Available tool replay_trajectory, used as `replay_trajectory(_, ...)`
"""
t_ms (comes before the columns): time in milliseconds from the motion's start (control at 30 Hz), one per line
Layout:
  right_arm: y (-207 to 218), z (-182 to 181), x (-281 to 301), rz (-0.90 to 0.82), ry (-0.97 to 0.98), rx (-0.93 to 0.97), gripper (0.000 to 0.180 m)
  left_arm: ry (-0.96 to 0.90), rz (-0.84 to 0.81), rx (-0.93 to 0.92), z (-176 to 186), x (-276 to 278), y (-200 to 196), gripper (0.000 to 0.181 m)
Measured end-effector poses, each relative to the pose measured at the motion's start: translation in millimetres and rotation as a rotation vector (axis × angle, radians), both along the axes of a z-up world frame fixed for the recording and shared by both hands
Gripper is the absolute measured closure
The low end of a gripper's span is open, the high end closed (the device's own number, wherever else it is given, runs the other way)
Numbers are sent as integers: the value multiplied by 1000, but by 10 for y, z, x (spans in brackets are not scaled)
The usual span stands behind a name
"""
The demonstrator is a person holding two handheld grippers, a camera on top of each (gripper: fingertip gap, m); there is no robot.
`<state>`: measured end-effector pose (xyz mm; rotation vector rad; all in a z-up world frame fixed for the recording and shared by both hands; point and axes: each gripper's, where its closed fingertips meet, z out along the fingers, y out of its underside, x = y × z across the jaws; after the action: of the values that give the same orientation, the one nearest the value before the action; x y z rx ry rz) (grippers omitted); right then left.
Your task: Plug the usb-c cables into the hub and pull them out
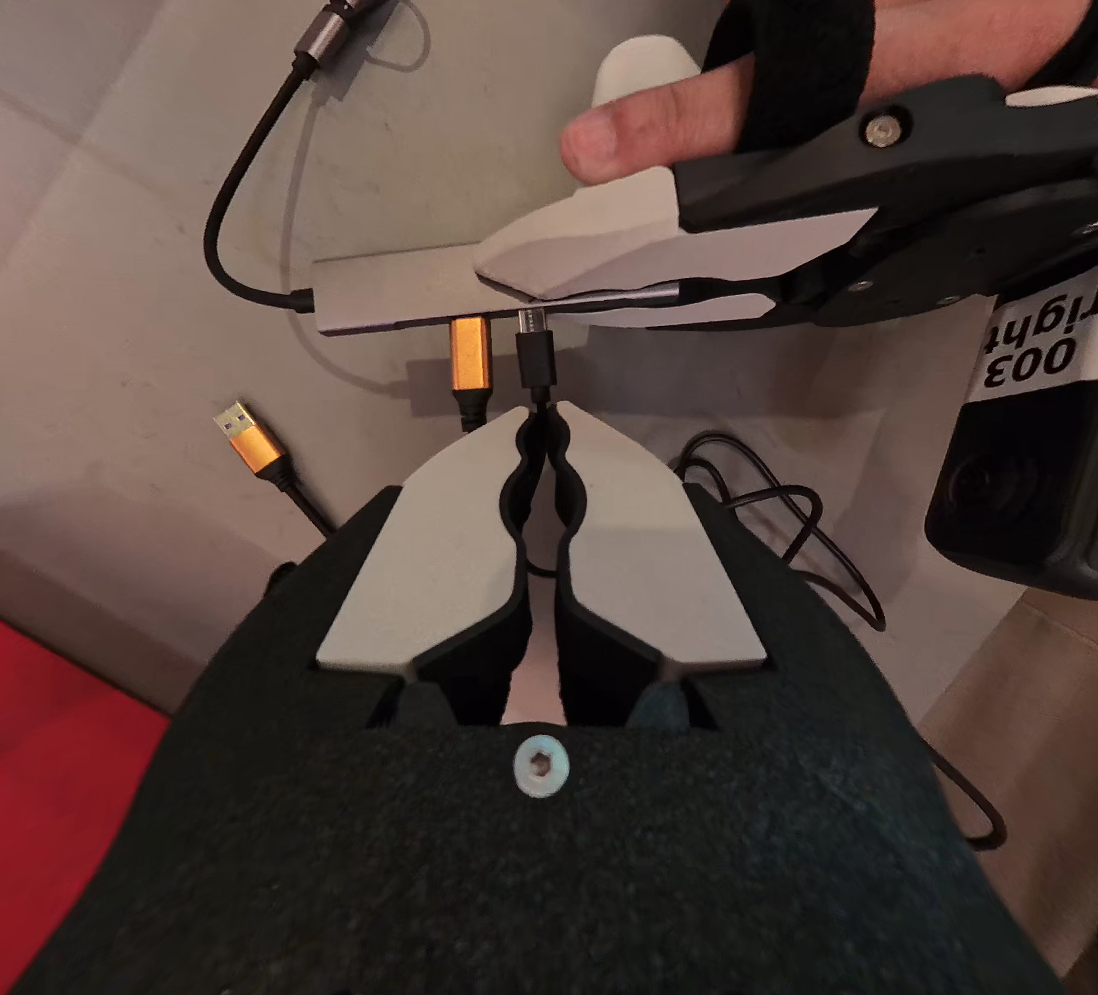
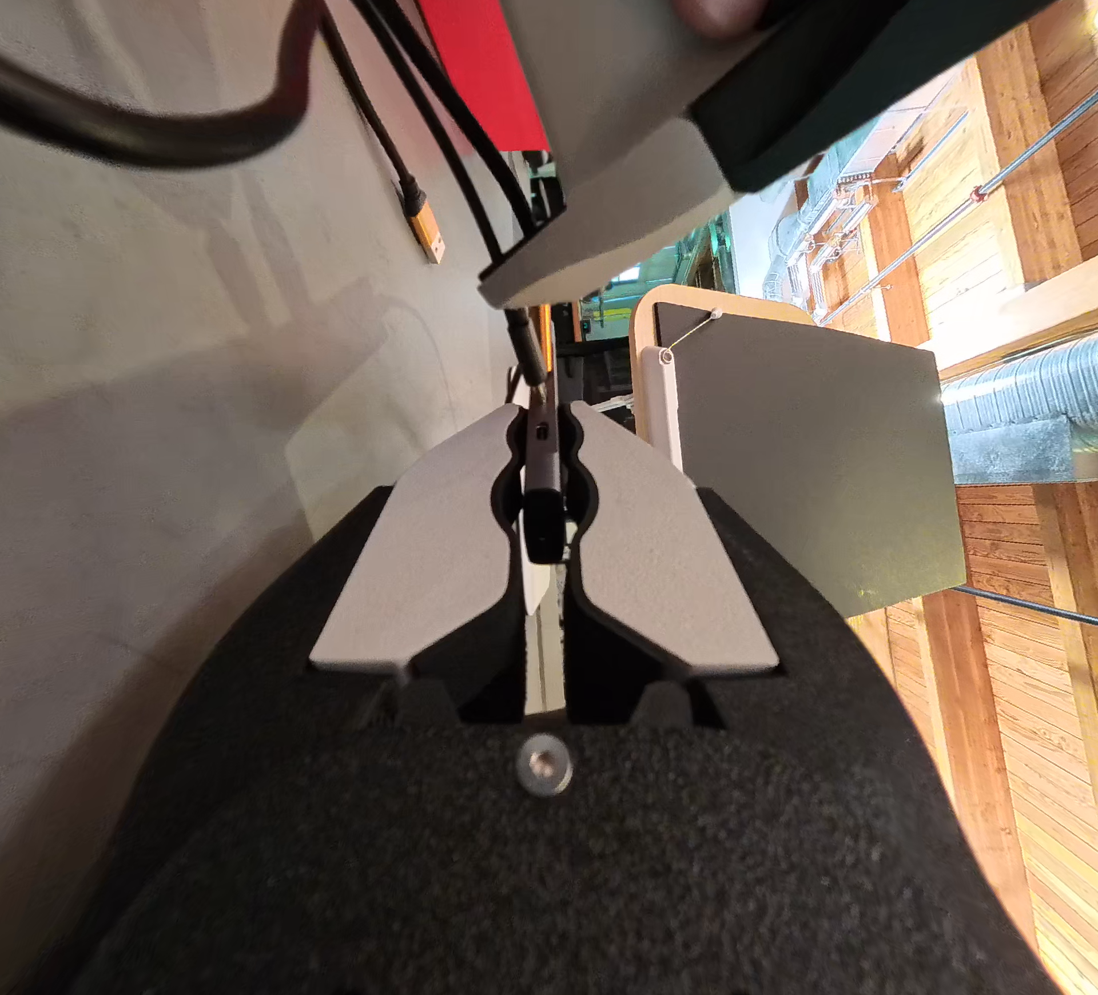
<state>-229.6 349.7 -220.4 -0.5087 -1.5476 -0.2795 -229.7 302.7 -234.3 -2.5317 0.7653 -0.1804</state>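
A grey USB hub [image 1: 392, 289] is clamped between the fingers of my right gripper [image 1: 535, 295], which comes in from the right. It also shows edge-on in the right wrist view [image 2: 542, 467], where my right gripper [image 2: 543, 414] is shut on it. An orange-sleeved plug [image 1: 470, 360] sits in the hub's near edge. Beside it is a black USB-C plug [image 1: 536, 363], its bare metal tip showing at the hub's edge. My left gripper [image 1: 540, 415] is shut on the thin black cable just behind that plug, and it shows in the right wrist view [image 2: 594, 230].
The hub's own black lead curves left to a grey adapter [image 1: 350, 10]. A loose orange USB-A plug [image 1: 249, 438] lies on the grey table at left. Thin black cable loops [image 1: 796, 515] lie at right. A red surface [image 1: 59, 758] borders the table's near left. Spacing between my two grippers at the tips: around 5 cm.
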Motion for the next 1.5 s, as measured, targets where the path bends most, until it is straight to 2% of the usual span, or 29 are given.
replay_trajectory(433,10,-11,3,9,14,-39,170,-61,9,38,80,14,48,179)
replay_trajectory(667,82,7,56,13,64,-173,171,-75,14,127,145,91,132,179)
replay_trajectory(900,102,6,76,17,84,-217,171,-59,-16,169,140,132,155,179)
replay_trajectory(1500,77,-10,85,33,78,-196,171,-84,-32,212,149,134,199,180)
